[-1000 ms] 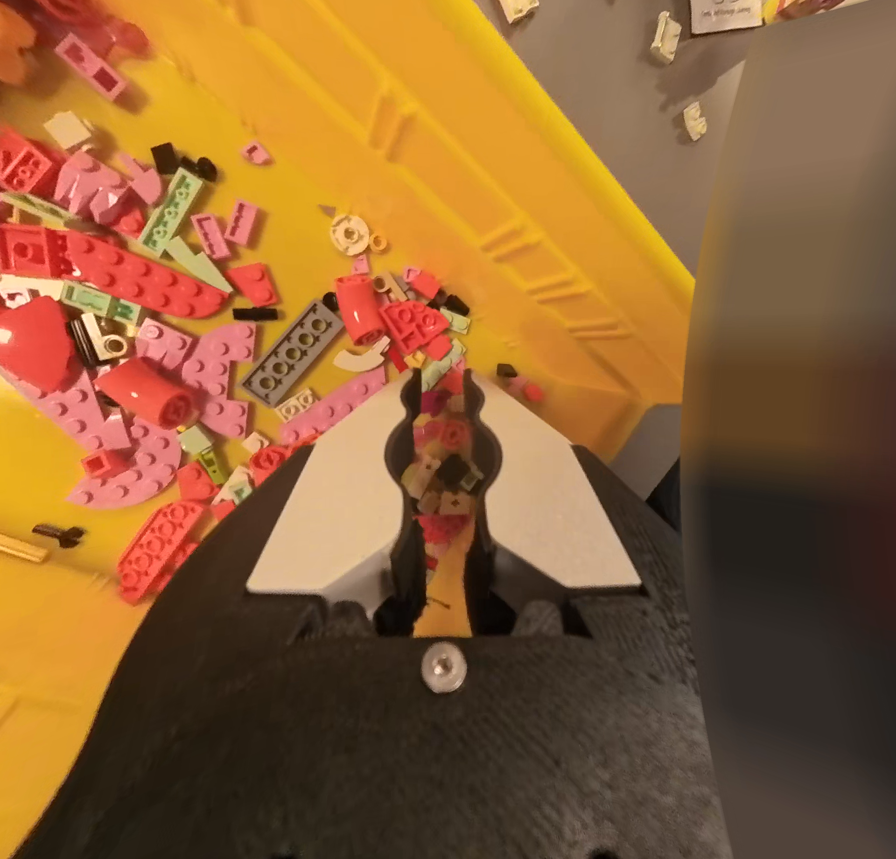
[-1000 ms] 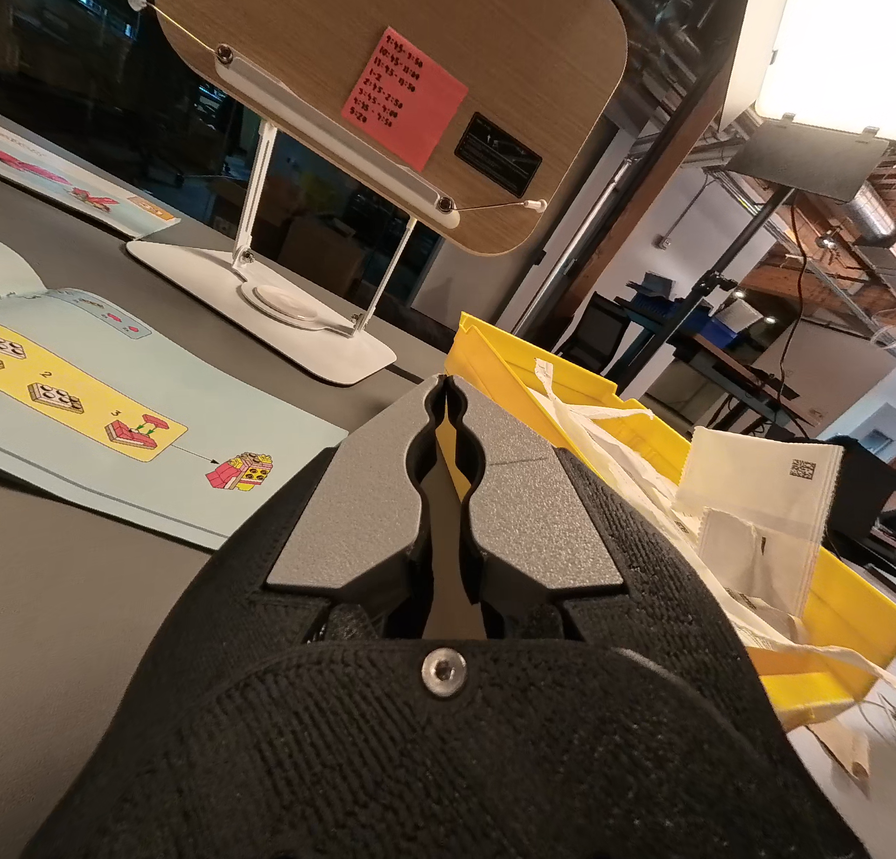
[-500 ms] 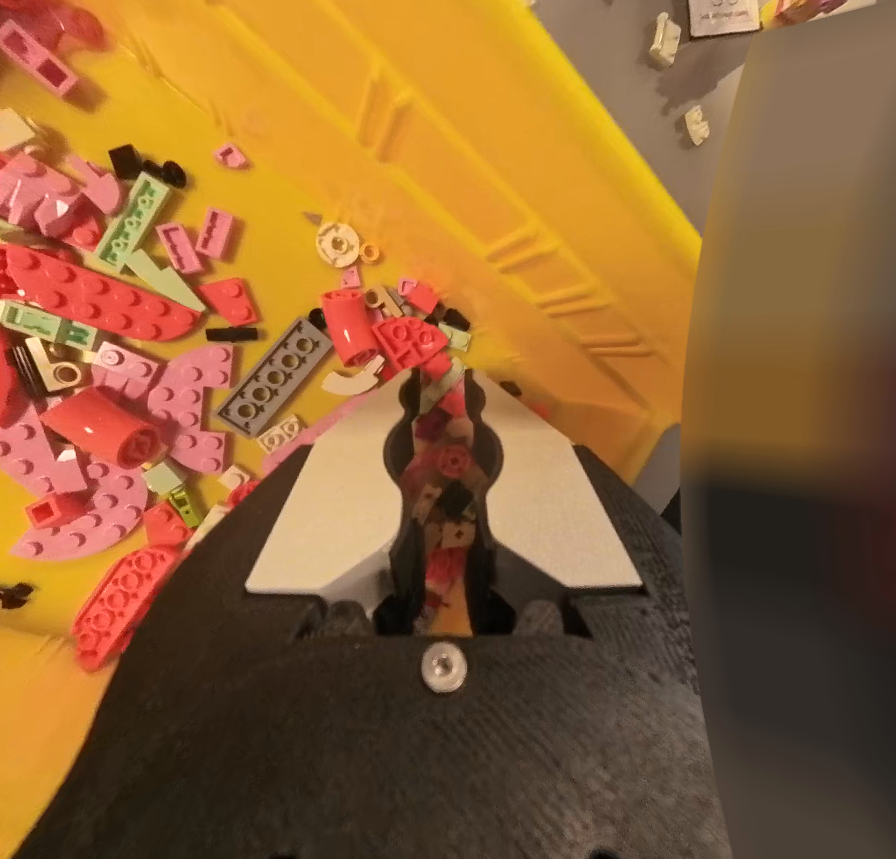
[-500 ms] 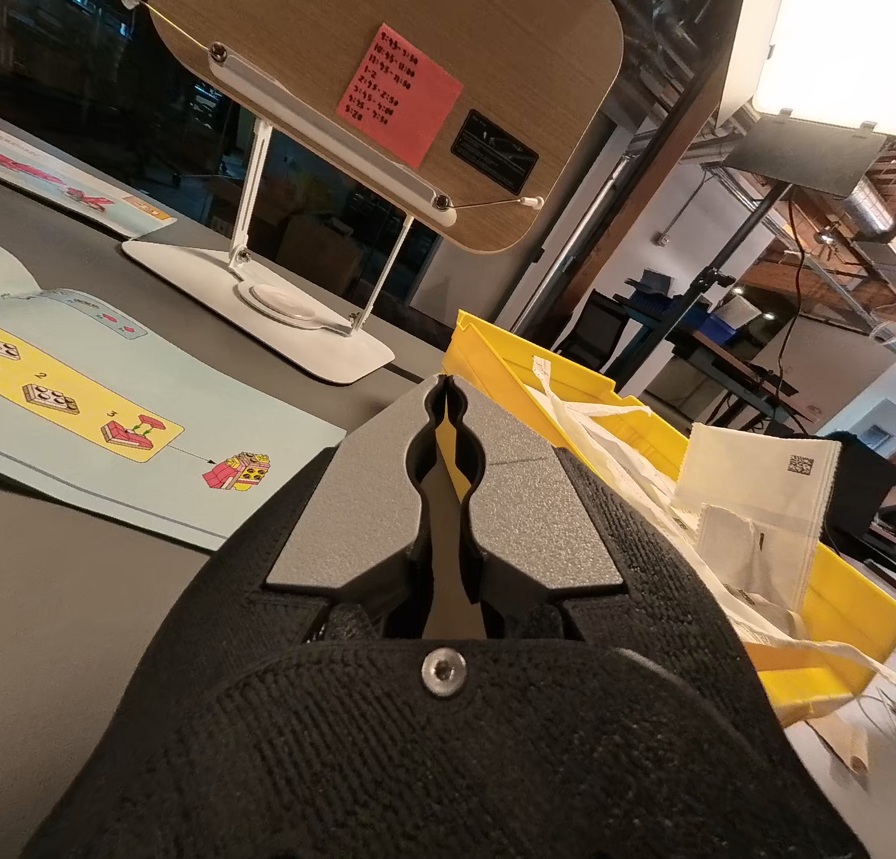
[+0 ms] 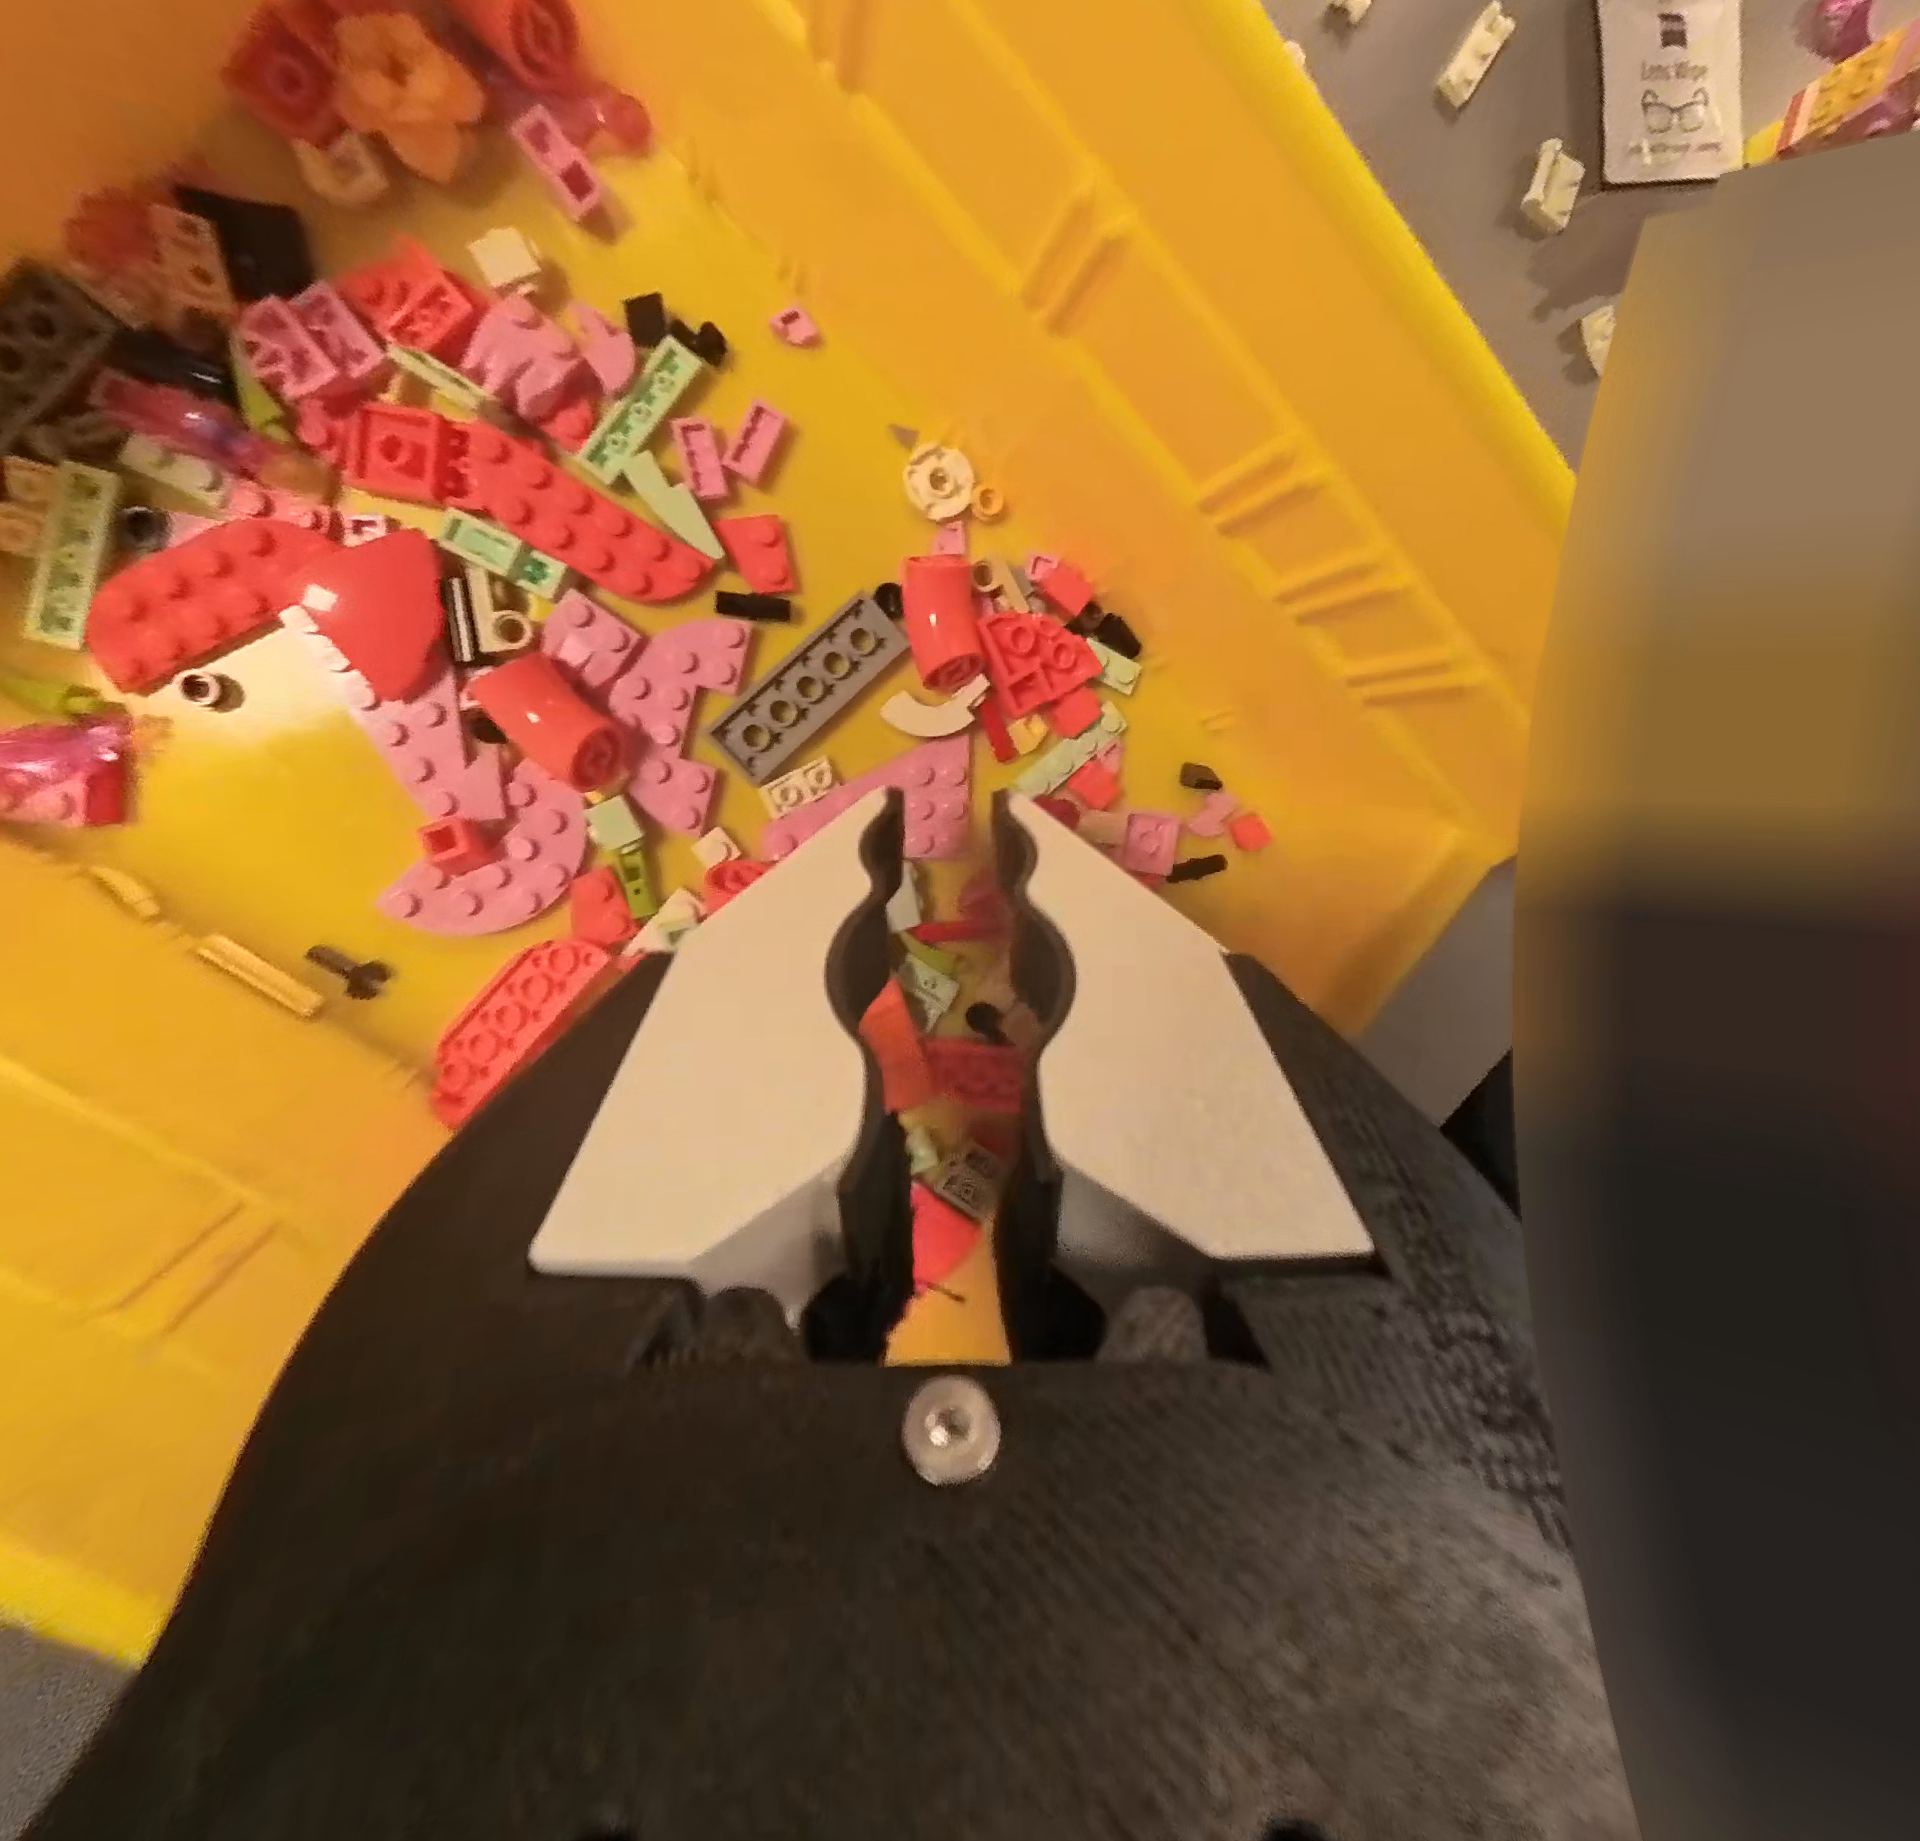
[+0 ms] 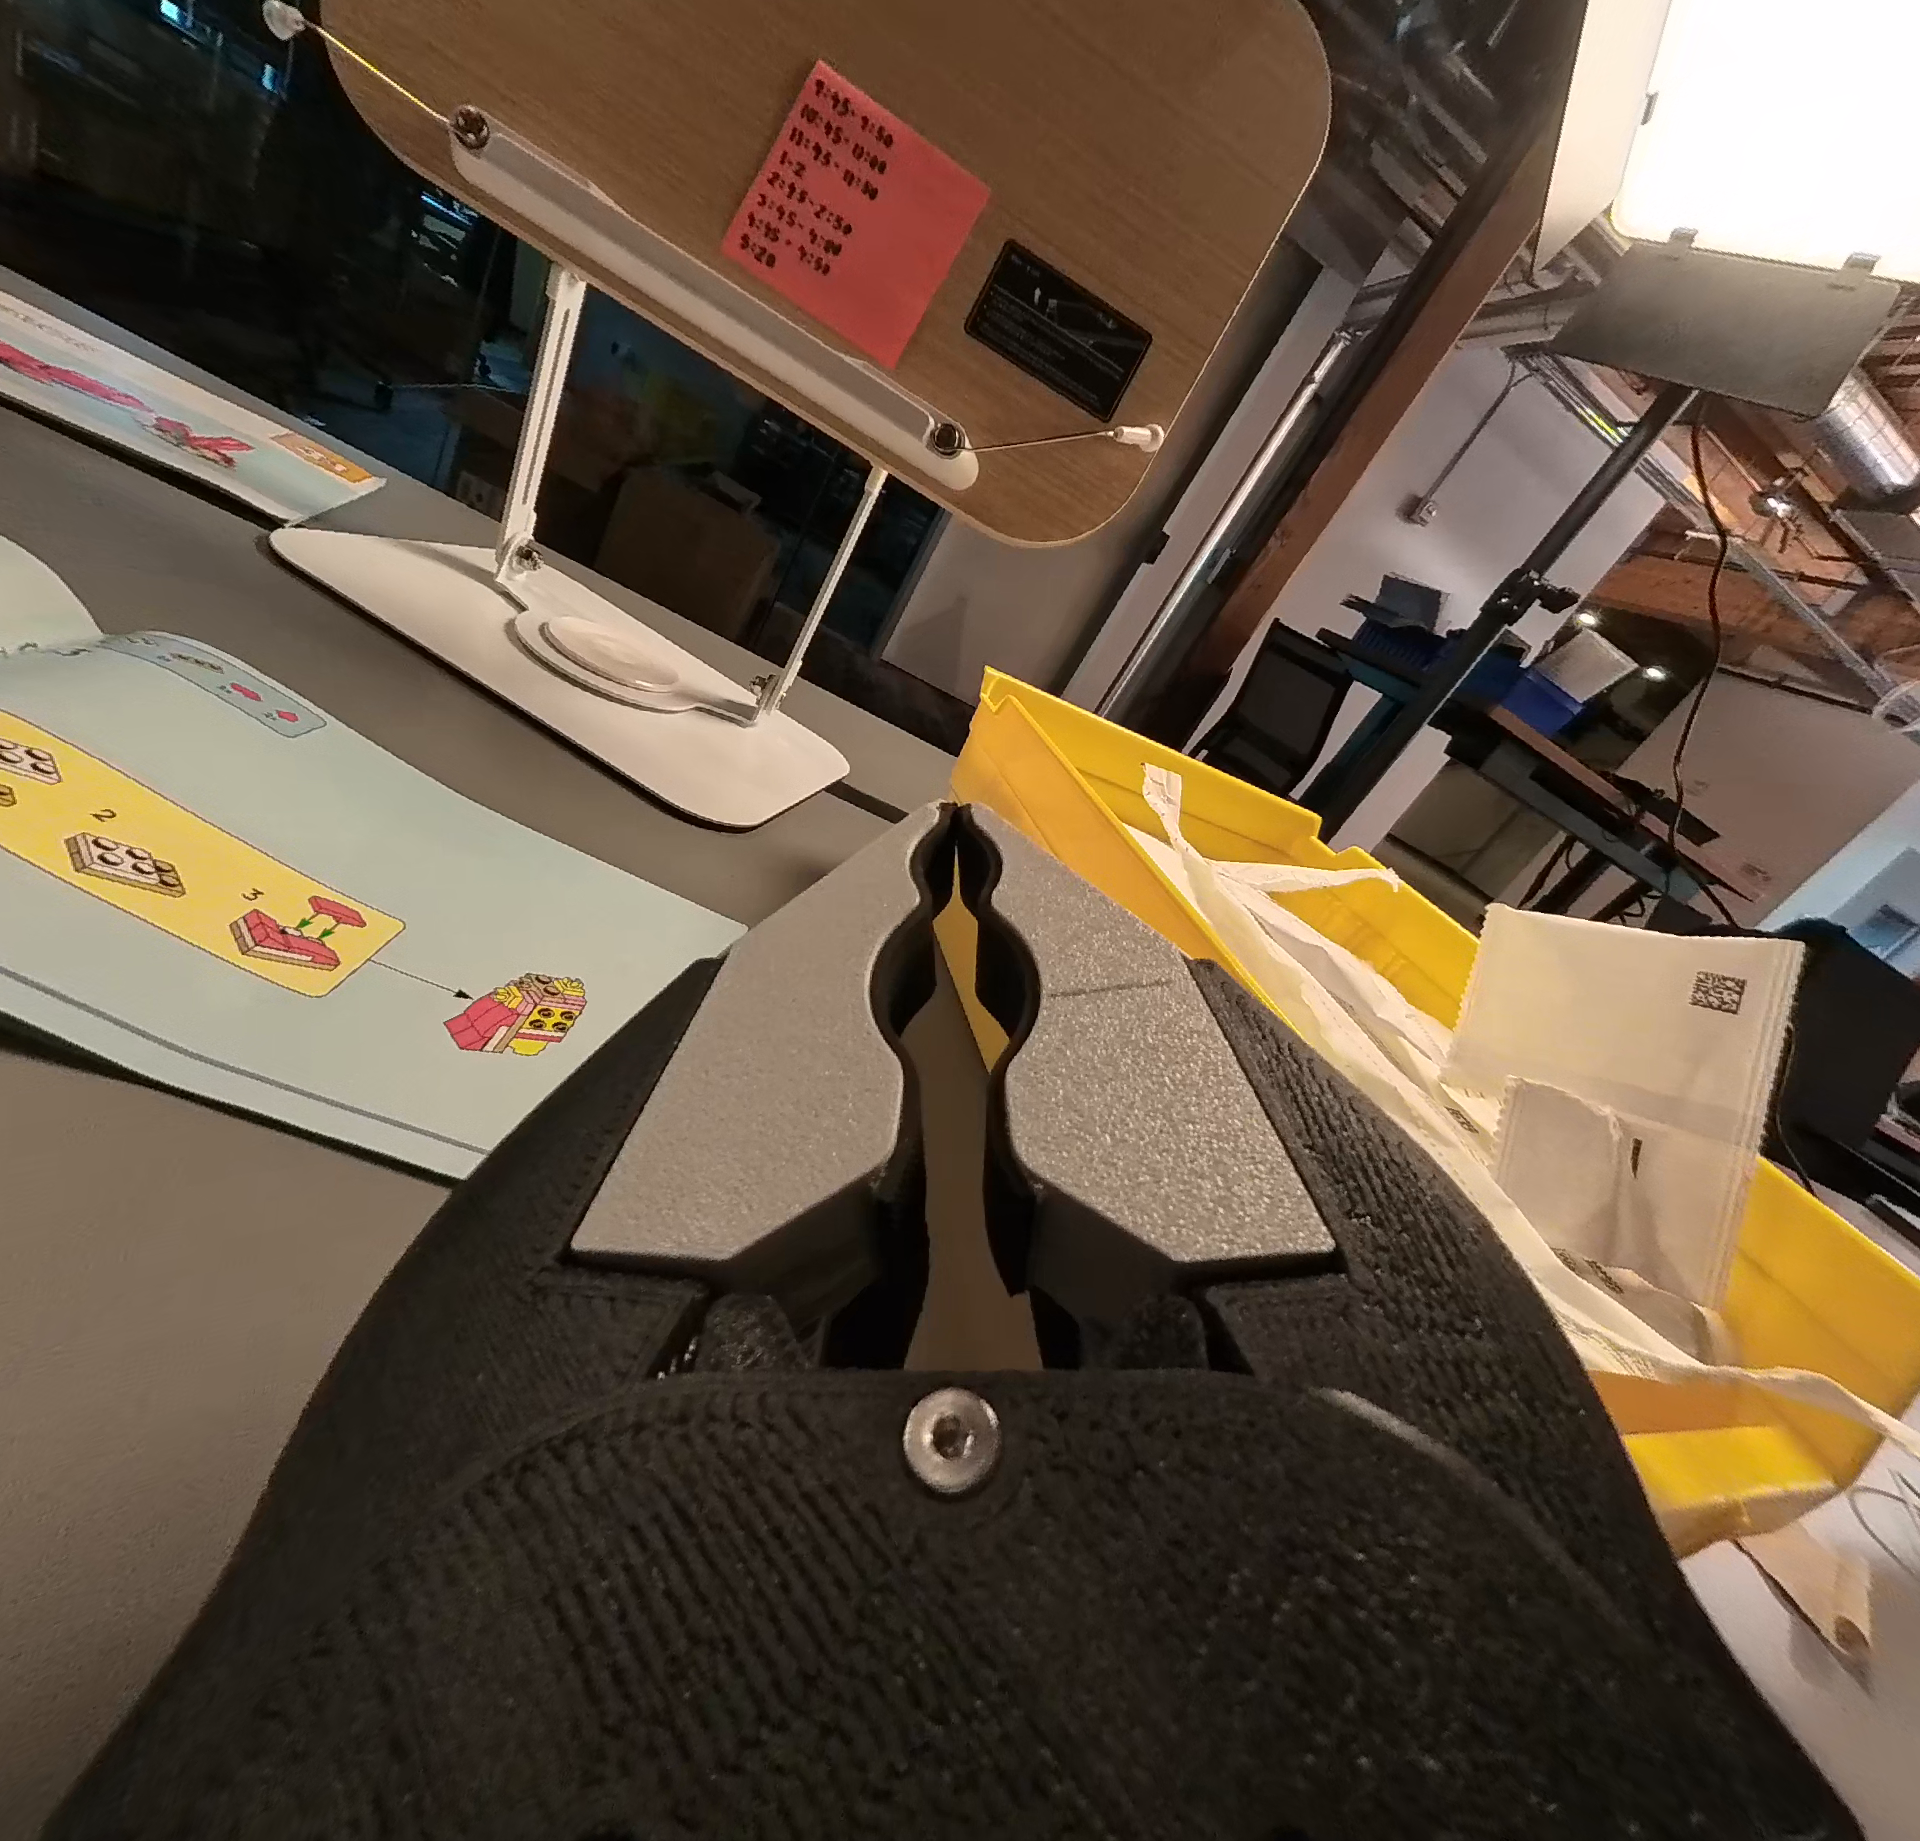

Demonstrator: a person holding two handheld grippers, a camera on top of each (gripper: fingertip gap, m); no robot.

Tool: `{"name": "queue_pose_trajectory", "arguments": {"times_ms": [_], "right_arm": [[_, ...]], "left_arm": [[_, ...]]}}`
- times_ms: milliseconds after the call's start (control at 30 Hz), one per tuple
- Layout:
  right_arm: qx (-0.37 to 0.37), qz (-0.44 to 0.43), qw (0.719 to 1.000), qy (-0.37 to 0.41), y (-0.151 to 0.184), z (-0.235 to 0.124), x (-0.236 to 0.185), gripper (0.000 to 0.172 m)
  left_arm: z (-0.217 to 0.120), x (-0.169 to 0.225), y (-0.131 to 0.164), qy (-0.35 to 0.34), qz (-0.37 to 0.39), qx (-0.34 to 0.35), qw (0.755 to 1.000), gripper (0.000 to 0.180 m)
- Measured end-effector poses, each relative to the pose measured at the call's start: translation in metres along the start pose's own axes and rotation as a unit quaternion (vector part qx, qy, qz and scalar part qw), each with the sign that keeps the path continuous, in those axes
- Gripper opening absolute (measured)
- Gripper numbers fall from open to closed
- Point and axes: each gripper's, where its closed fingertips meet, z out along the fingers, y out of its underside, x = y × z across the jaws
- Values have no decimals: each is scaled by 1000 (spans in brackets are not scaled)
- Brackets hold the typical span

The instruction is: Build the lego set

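Over a yellow bin full of loose toy bricks hangs the left gripper, its pale fingers spread a little with nothing between them; through the gap shows a pink studded plate lying on the bin floor, and whether the tips touch it cannot be told. At 12 o'clock from the tips lies a red rounded brick touching a red wedge plate; at 11 o'clock a grey plate with holes lies flat, and beside it a small cream curved piece. Farther out at 10 o'clock a red cylinder rests on large pink plates, and a long red plate lies beyond them. At 9 o'clock a red studded dome piece sits near the gripper's black body. Outside the bin, at 1 o'clock, cream pieces and a white sachet lie on a grey table.

Well apart from all that, the right gripper hovers with its grey fingers pressed together and bare. At 9 o'clock a pale blue instruction sheet lies on a dark table; at 11 o'clock stands a wooden board on a white stand bearing a red sticky note. At 3 o'clock a second yellow bin holds torn white paper packets
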Motion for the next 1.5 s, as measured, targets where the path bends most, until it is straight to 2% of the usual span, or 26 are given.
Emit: {"name": "queue_pose_trajectory", "arguments": {"times_ms": [300,533,667,733,800,900,967,1033,1133,1233,1367,1500], "right_arm": [[-2,0,1000,-1,1,0,0,0],[-1,3,1000,-1,1,0,0,0],[-1,-1,1000,-3,1,0,-1,0],[-1,-1,1000,-3,1,0,-2,0],[-1,0,1000,-3,1,0,-2,0],[-1,0,1000,-3,1,0,-1,0],[-1,0,1000,-3,1,0,-1,0],[-1,-1,1000,-3,1,0,-1,0],[-1,-1,1000,-4,1,0,-2,0],[-1,-2,1000,-4,1,0,-2,0],[2,-1,1000,1,0,-1,0,0],[3,4,1000,4,-1,-1,2,0]], "left_arm": [[-19,-19,-6,-47,-18,31,998,13],[-41,-61,-13,-118,-43,27,992,15],[-43,-89,-9,-133,-89,-20,987,20],[-31,-85,-8,-100,-118,-43,987,22],[-16,-73,-2,-75,-114,-88,987,24],[-4,-66,12,-86,-87,-158,980,23],[-5,-67,23,-110,-80,-202,970,21],[-12,-70,42,-147,-69,-267,950,25],[-14,-61,59,-154,-49,-322,933,31],[-15,-62,70,-162,-36,-357,919,39],[-15,-72,83,-191,0,-405,894,22],[-8,-75,62,-203,51,-360,909,19]]}}
